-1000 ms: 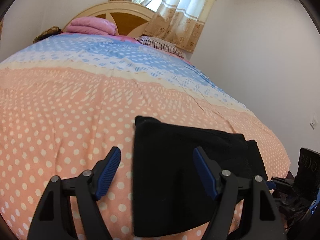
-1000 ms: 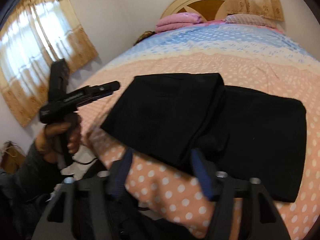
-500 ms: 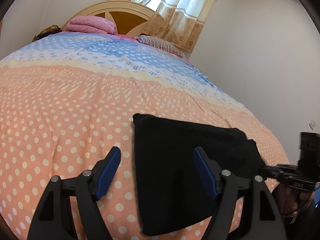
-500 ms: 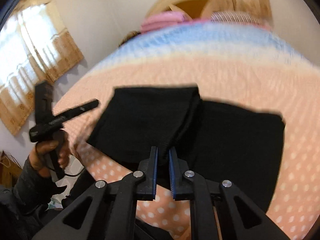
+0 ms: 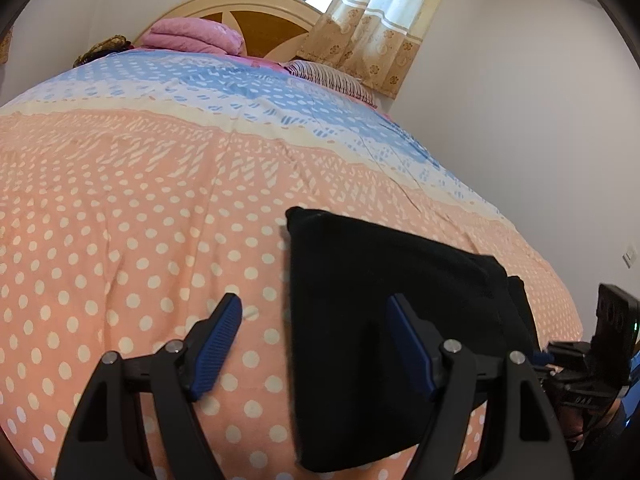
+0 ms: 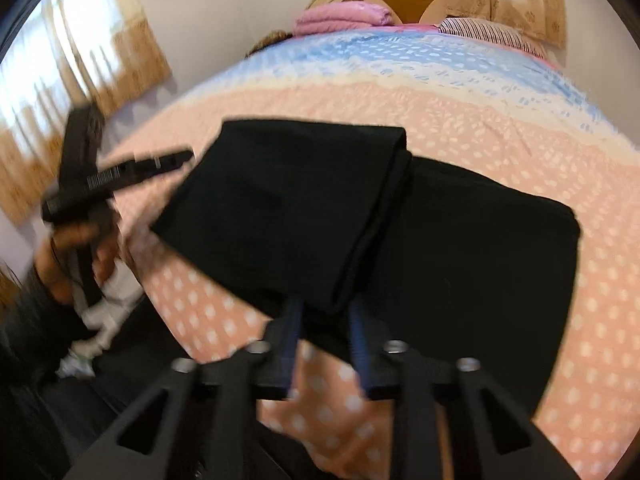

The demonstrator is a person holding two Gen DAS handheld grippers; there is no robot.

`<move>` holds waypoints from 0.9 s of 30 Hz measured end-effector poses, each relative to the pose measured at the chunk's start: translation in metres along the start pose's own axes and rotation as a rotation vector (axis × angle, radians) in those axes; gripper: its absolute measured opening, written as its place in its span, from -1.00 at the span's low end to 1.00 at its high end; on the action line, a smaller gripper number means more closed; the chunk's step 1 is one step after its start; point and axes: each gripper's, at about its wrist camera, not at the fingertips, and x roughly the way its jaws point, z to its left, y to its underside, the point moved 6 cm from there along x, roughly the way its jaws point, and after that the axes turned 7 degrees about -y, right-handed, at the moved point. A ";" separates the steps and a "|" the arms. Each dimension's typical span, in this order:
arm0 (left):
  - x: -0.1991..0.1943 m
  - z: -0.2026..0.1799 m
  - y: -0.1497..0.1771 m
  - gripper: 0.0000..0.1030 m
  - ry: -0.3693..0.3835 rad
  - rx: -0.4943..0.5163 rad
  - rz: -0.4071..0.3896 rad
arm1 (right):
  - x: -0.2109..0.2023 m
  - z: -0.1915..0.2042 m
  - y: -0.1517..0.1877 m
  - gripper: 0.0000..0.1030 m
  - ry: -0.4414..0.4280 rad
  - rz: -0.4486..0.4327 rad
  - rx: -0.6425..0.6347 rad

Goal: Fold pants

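Note:
Black pants lie folded on the peach dotted bedspread near the bed's foot. In the right wrist view the pants show a folded layer on the left over a wider part. My left gripper is open, its right finger above the pants' left part, holding nothing. My right gripper has its jaws apart with a narrow gap, at the near edge of the fold; nothing is pinched. The left gripper also shows at the left of the right wrist view.
Pink folded bedding, a striped pillow and a wooden headboard are at the far end. Curtained windows and white walls surround the bed. The bed's near edge drops to the floor.
My right gripper shut half a second ago and has since opened a little at the fold's edge. The left gripper stayed open and drew back slightly.

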 end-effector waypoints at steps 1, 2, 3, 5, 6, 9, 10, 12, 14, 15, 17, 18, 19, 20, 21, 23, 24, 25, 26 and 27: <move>0.001 0.001 0.000 0.49 0.000 -0.003 0.000 | -0.001 -0.003 0.003 -0.82 0.006 0.011 0.008; 0.001 0.002 0.000 0.49 -0.001 -0.006 0.002 | -0.001 -0.008 0.006 -0.82 0.014 0.019 0.022; 0.003 0.002 0.002 0.49 0.000 -0.007 0.008 | -0.001 -0.012 0.008 -0.83 0.010 0.021 0.037; 0.004 0.001 0.003 0.49 -0.003 -0.002 0.013 | -0.003 -0.017 0.011 -0.82 0.000 0.019 0.050; 0.004 0.000 0.003 0.49 -0.002 0.002 0.013 | -0.005 -0.017 0.011 -0.82 -0.006 0.012 0.048; 0.002 -0.002 0.001 0.49 0.004 0.016 0.005 | -0.013 -0.018 0.008 -0.81 -0.037 -0.016 0.058; 0.001 -0.003 0.001 0.49 0.005 0.019 0.002 | -0.019 -0.020 0.006 -0.68 -0.051 -0.036 0.066; 0.002 -0.002 0.000 0.49 0.009 0.024 0.002 | -0.027 -0.029 0.001 -0.09 -0.061 -0.079 0.110; 0.003 -0.002 0.000 0.49 0.007 0.026 0.005 | -0.034 -0.039 -0.008 0.24 -0.111 -0.122 0.182; 0.005 -0.002 0.001 0.49 0.005 0.028 0.007 | -0.036 -0.041 -0.012 0.24 -0.136 -0.137 0.204; 0.006 -0.003 0.002 0.53 0.005 0.033 0.011 | -0.035 -0.048 -0.023 0.24 -0.160 -0.166 0.247; 0.007 -0.003 0.003 0.58 -0.002 0.039 0.010 | -0.033 -0.049 -0.028 0.24 -0.171 -0.173 0.265; 0.007 -0.003 0.003 0.64 -0.009 0.043 0.004 | -0.029 -0.052 -0.034 0.24 -0.200 -0.181 0.294; 0.007 -0.004 0.003 0.64 -0.012 0.047 0.000 | -0.027 -0.053 -0.038 0.24 -0.225 -0.188 0.315; 0.007 -0.004 0.003 0.64 -0.011 0.050 0.001 | -0.023 -0.055 -0.043 0.24 -0.253 -0.197 0.343; 0.007 -0.003 0.003 0.64 -0.010 0.048 0.001 | -0.016 -0.059 -0.050 0.24 -0.270 -0.201 0.385; 0.007 -0.002 0.003 0.64 -0.011 0.046 0.001 | -0.011 -0.059 -0.052 0.24 -0.265 -0.198 0.393; 0.008 -0.002 0.003 0.64 -0.011 0.044 0.003 | -0.007 -0.059 -0.054 0.24 -0.257 -0.185 0.396; 0.009 -0.001 0.003 0.64 -0.011 0.041 0.004 | 0.001 -0.057 -0.054 0.24 -0.242 -0.160 0.397; 0.010 -0.001 0.004 0.64 -0.013 0.040 0.008 | 0.005 -0.055 -0.052 0.18 -0.240 -0.148 0.395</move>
